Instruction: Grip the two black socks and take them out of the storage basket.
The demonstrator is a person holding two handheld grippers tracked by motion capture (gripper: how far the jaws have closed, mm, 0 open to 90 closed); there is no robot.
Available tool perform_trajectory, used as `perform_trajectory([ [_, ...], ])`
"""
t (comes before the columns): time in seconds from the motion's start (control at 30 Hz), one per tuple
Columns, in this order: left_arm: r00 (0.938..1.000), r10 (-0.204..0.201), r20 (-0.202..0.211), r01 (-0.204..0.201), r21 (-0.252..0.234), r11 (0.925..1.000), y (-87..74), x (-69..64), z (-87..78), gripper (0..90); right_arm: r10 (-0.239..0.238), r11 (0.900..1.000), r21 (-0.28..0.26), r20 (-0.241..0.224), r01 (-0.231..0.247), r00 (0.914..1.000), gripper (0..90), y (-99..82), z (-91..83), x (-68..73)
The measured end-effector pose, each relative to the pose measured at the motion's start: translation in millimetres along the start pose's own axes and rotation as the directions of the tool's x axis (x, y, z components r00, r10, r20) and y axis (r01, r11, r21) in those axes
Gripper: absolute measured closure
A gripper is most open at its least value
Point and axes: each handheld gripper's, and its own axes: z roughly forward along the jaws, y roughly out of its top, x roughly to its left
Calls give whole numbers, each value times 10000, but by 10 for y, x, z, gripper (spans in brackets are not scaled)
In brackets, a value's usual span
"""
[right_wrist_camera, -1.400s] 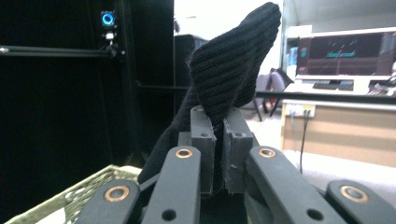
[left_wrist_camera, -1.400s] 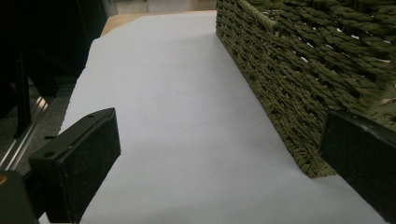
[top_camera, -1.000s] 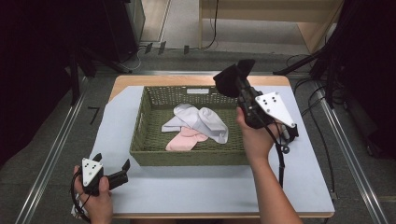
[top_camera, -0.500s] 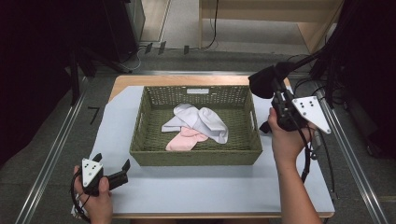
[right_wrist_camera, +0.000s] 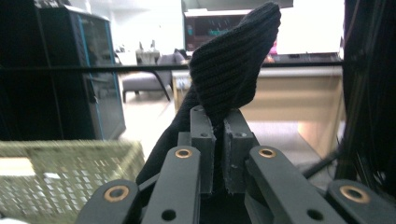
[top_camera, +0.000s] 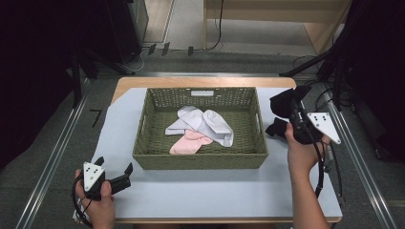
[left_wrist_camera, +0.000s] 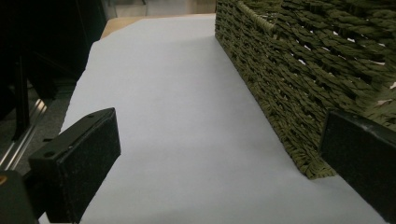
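1. the right tool (top_camera: pixel 292 113) is clamped shut on a black sock (top_camera: pixel 282 102), lifted clear to the right of the basket (top_camera: pixel 200 161); in the right gripper view the sock (right_wrist_camera: pixel 229 70) is pinched between near-closed jaws, its free end flopping above them, likely so it hangs off the tabletop (top_camera: pixel 191 191).
2. the left tool (top_camera: pixel 125 172) rests low at the tabletop's near left corner, jaws spread wide and empty (probably parked out of the way), just beside the basket's woven wall (left_wrist_camera: pixel 299 79).
3. inside the basket lie white socks (top_camera: pixel 210 123) over a pink sock (top_camera: pixel 191 142), bunched near the middle.
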Motion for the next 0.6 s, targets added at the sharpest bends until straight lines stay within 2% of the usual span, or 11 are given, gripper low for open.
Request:
perform_trajectory([
  [0.3,10000,-14,-38,14,-79,10000,-4,-3,-8,1,565,9931,1011,282,-591,9980,860,-354,36,-122],
  [0.4,10000,-12,-39,12,-67,10000,-3,-1,-8,1,414,9886,1445,146,-431,9990,846,-438,38,-133],
  [0.5,10000,-18,-36,17,-71,10000,-3,-1,-8,1,-115,9810,1936,35,106,9999,752,-501,27,-138],
  [0.57,10000,-37,-48,36,-103,9999,-4,1,-10,1,-204,9780,2078,93,180,9997,665,-511,-5,-157],
  [0.6,10000,-43,-42,43,-142,9999,-6,2,-10,1,-125,9800,1985,86,105,9999,614,-509,-33,-170],
])
